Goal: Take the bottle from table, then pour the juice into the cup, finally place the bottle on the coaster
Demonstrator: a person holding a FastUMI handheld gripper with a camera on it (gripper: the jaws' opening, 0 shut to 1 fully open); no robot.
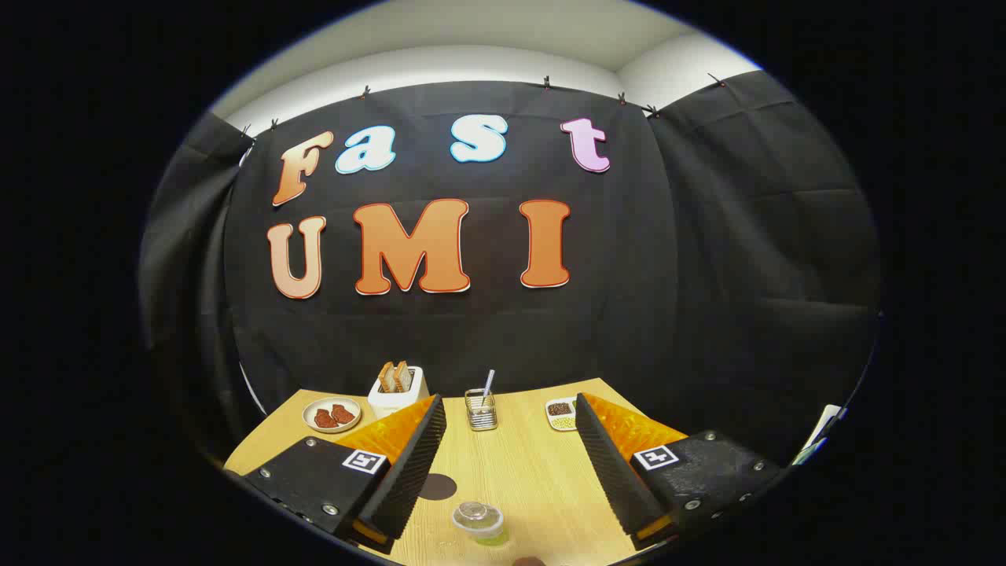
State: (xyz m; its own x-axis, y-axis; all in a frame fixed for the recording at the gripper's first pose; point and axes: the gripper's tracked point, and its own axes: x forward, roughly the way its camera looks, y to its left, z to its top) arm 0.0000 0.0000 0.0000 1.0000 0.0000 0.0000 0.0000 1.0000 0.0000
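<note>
My gripper (509, 402) is open above the wooden table (534, 479), with nothing between its fingers. Low between the fingers, close to me, stands a small clear container holding yellow-green juice (479, 523), seen from above; it looks like the bottle. A dark round coaster (438, 486) lies flat on the table just left of it, beside the left finger, with nothing on it. A dark rounded thing (530, 561) peeks in nearest to me; I cannot tell what it is.
Along the table's far edge stand a white toaster with bread slices (397, 389), a plate of red food (332, 414), a wire holder with a utensil (481, 409) and a small dish of grains (561, 414). Black cloth walls close off the booth behind.
</note>
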